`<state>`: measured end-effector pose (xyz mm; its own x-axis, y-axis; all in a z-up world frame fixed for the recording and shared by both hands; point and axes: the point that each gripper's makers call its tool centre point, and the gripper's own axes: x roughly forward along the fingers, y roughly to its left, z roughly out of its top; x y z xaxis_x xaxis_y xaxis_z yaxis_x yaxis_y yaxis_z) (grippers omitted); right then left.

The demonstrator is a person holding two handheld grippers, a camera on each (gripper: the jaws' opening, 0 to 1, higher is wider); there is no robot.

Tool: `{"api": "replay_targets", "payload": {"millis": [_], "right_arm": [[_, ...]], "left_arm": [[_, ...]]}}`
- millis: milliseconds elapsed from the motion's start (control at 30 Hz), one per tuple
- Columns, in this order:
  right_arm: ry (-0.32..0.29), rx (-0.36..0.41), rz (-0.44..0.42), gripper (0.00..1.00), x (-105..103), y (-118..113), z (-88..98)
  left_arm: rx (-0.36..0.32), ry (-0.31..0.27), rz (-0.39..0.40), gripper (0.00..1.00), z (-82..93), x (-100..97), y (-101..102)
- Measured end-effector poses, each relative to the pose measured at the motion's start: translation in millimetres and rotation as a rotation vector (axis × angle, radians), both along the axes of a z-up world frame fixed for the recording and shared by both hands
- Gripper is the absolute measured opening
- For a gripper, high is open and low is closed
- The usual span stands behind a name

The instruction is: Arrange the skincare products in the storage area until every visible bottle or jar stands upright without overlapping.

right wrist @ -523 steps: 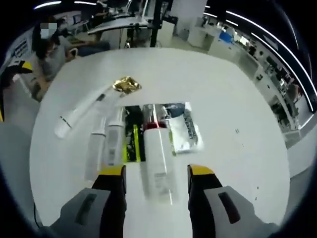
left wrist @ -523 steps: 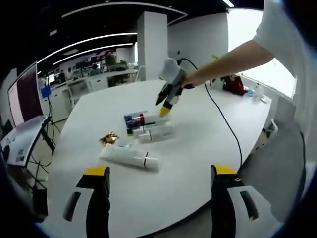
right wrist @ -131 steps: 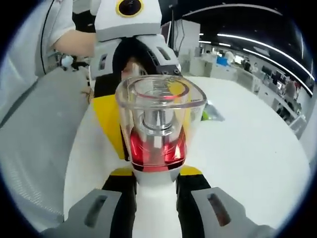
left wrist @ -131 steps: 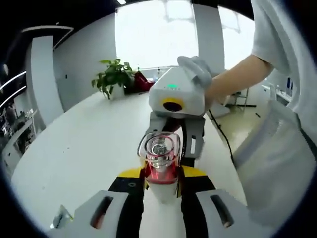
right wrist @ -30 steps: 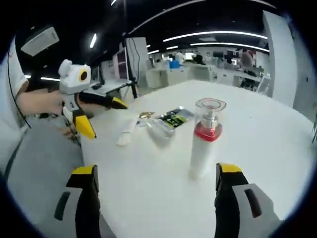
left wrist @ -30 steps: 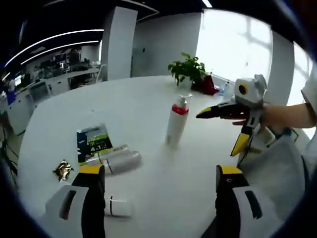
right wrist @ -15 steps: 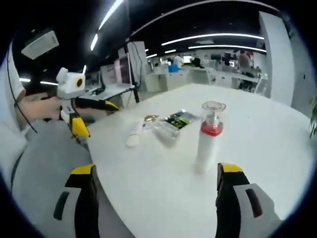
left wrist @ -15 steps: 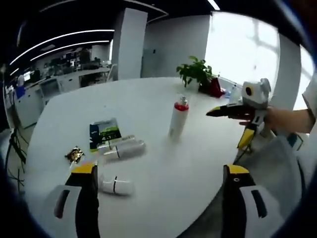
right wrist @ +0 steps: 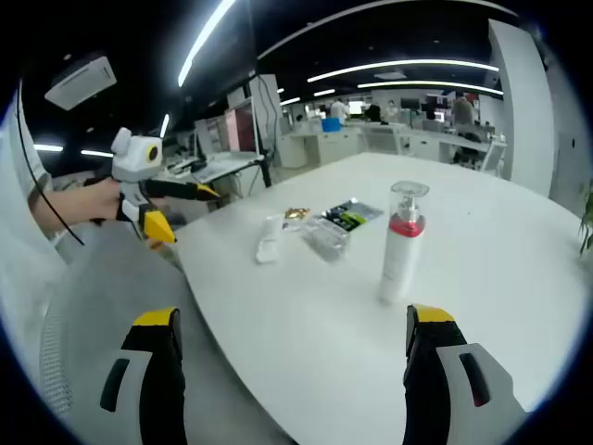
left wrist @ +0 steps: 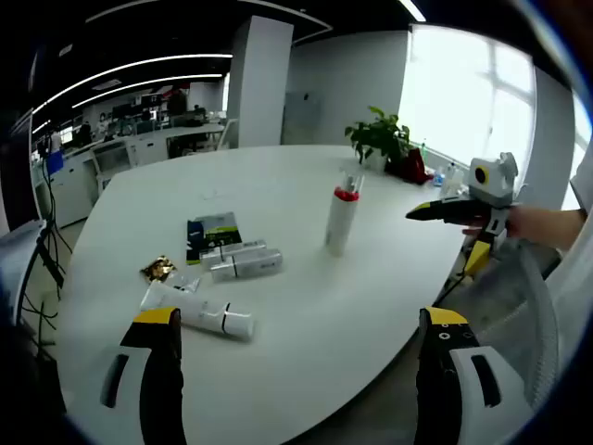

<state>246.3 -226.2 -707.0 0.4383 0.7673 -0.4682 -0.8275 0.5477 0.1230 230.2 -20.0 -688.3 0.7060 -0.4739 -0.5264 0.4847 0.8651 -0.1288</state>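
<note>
Both grippers, left (left wrist: 296, 324) & right (right wrist: 296, 320), jaws wide apart & empty, off the white worktop (left wrist: 306, 306); white red-collared pump bottle (left wrist: 341, 218) upright, so next approach lying white tube (left wrist: 196, 313) low, grip mid-body.

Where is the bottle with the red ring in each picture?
Left gripper view: the bottle stands upright on the white table, a little right of the middle, beyond the lying tubes.
Right gripper view: the same bottle stands upright right of the middle, nearer than the lying tubes.
Shared landmark: the small gold wrapper beside the tubes.
</note>
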Motion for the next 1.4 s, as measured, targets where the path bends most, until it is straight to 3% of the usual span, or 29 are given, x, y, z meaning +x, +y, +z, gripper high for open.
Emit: {"api": "replay_targets", "payload": {"millis": [300,633,800,1033,1233,1400], "right_arm": [[0.010,0.008,-0.064,0.99,0,4,7.8],[0.007,-0.005,-0.090,0.99,3,16,17.2],[0.015,-0.031,-0.084,0.99,3,24,13.8],[0.029,-0.067,-0.059,0.94,7,41,12.6],[0.050,-0.095,-0.016,0.83,11,59,13.9],[0.046,-0.128,0.019,0.85,16,79,12.7]], "left_arm": [[0.019,0.031,-0.013,0.99,-9.1,-8.2,17],[0.032,0.041,-0.087,0.99,-12.1,-12.6,16],[0.029,0.037,-0.097,0.99,-17.5,-12.5,20],[0.005,-0.021,-0.059,0.99,-13.2,-6.2,27],[0.003,-0.019,-0.072,0.96,-15.8,-5.6,24],[0.005,-0.019,-0.086,0.96,-16.8,-11.0,21]]}}
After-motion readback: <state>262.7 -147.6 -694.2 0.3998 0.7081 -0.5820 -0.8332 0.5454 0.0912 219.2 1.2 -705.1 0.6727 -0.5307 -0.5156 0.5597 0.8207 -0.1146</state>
